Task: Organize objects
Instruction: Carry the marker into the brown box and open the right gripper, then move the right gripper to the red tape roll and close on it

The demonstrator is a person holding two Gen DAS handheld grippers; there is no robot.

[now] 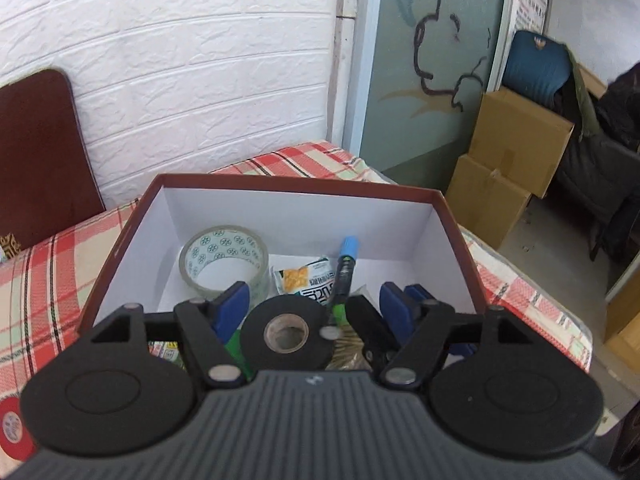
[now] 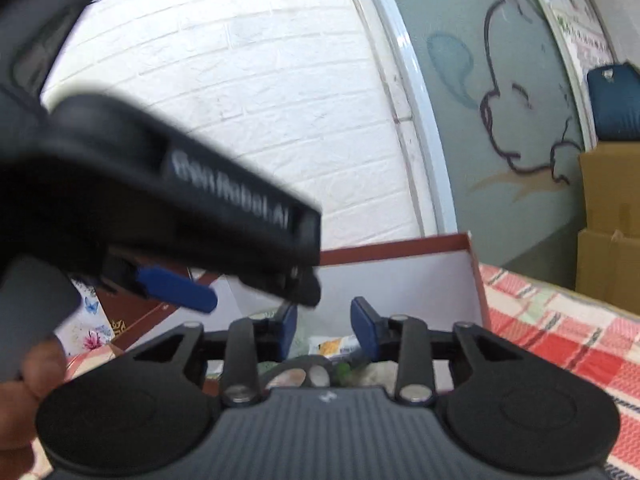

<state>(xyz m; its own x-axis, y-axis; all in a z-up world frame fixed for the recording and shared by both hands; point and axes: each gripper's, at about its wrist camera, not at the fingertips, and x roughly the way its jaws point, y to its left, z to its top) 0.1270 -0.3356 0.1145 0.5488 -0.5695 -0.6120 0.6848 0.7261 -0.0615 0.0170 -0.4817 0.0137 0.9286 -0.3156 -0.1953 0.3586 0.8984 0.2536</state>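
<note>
Each handheld gripper is built alike. The left gripper (image 1: 312, 300) has a dark grey ribbed housing at its base with a small pale logo at the front edge, flanked by two round matte-black discs, each with a shallow circular recess. Black linkage bars run forward from silver rivet-like pins to two fingers (image 1: 234, 300) faced with flat blue pads. The right gripper (image 2: 324, 322) shows the same ribbed grey body, black discs, silver pins and blue pads. Seen from the right wrist camera, the left gripper's black side carries blurred white lettering. A bare thumb (image 2: 42, 364) shows at the left edge.
</note>
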